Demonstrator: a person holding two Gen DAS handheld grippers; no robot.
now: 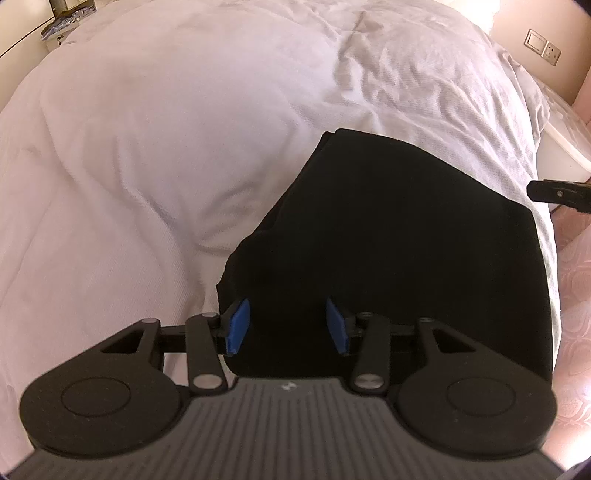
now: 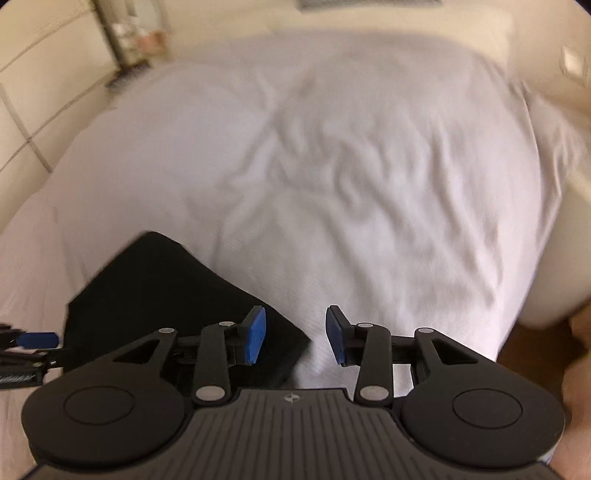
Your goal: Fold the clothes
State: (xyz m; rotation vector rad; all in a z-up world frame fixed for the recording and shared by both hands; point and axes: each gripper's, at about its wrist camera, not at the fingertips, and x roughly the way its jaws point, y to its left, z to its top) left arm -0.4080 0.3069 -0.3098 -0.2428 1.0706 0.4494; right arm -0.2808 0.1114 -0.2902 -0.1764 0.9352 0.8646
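A black garment [image 1: 399, 236] lies folded into a flat block on the white bedcover [image 1: 166, 129]. My left gripper [image 1: 288, 325] hovers open over the garment's near edge, its blue pads apart and nothing between them. In the right wrist view the same black garment [image 2: 166, 288] sits at the lower left. My right gripper [image 2: 295, 336] stands open at the garment's right corner, its left pad over the black cloth and its right pad over the white cover. A tip of the right gripper [image 1: 554, 194] shows at the right edge of the left wrist view.
The white bedcover [image 2: 332, 166] is wrinkled toward the far right. A nightstand with items [image 1: 59, 22] stands at the far left, a wall switch [image 1: 541, 46] at the far right. The bed's right edge drops to a pink patterned floor [image 1: 576, 295].
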